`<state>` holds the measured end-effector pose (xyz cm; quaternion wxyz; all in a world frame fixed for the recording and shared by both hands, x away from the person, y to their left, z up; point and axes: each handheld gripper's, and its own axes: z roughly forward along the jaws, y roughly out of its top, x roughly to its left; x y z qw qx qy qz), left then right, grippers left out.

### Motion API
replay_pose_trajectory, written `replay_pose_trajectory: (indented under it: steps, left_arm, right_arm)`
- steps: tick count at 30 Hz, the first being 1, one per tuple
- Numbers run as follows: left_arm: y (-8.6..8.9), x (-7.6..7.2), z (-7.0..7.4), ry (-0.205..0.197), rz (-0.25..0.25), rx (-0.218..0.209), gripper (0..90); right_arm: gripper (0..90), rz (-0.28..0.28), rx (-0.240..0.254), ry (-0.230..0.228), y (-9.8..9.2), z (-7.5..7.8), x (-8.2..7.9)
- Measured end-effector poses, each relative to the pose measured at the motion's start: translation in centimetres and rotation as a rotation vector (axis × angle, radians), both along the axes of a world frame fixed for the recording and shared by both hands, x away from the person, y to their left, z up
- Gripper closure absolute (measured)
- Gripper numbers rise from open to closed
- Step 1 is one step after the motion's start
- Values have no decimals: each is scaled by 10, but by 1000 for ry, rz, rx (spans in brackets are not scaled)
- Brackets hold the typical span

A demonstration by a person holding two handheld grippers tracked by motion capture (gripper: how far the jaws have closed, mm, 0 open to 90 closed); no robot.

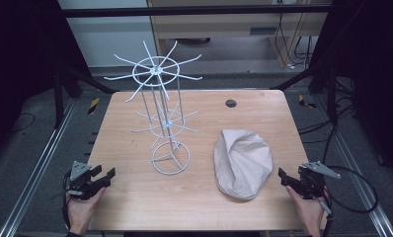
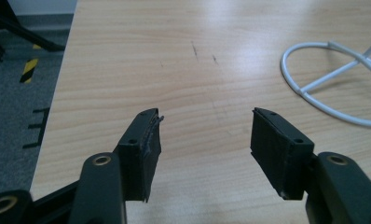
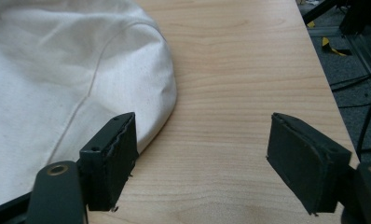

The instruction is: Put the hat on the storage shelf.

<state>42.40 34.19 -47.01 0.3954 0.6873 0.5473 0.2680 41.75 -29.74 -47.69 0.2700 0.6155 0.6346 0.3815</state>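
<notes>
Seemingly before any grasp, both the left gripper point(image 1: 105, 177) and right gripper point(image 1: 284, 176) rest spread at the table's point(image 1: 135, 202) near corners, the cream cap point(image 1: 243, 163) lying at four o'clock of the white wire rack point(image 1: 162, 118), best pinched at its near rim.

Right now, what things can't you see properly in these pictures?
- Underside of the cream cloth hat: hidden by its own top, high view.
- Hat's far side: cut off by the left and top edges, right gripper view.
- White wire rack: just part of its base ring shows, cut by the right edge, left gripper view.
- Small dark round thing on the table: too small to identify, high view.
</notes>
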Motion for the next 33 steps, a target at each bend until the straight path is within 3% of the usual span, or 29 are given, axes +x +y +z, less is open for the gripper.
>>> replay_pose_trajectory:
  steps: [6, 9, 15, 17, 22, 28, 33]
  left_arm:
    - [-4, -2, 2, -4, -2, 1, 402]
    - [-7, -4, 4, -13, -7, -1, 383]
    - [-11, -4, 4, 18, -6, 15, 324]
    - [-11, -3, 4, 21, 1, 11, 311]
    - [-10, -4, 4, 20, 3, 5, 310]
    - [-8, -2, 3, 37, 2, -8, 308]
    - [-8, -3, 3, 34, 5, -5, 312]
  right_arm:
    - [269, 25, 17, -27, 3, 10, -4]
    - [306, 58, -6, -39, 10, 13, -6]
    - [310, 132, -27, -64, 33, 26, -6]
    - [316, 156, -42, -59, 41, 30, -6]
    - [316, 199, -19, -58, 55, 40, -6]
    - [302, 216, -4, -60, 67, 51, -6]
    - [302, 240, -24, -64, 76, 58, -7]
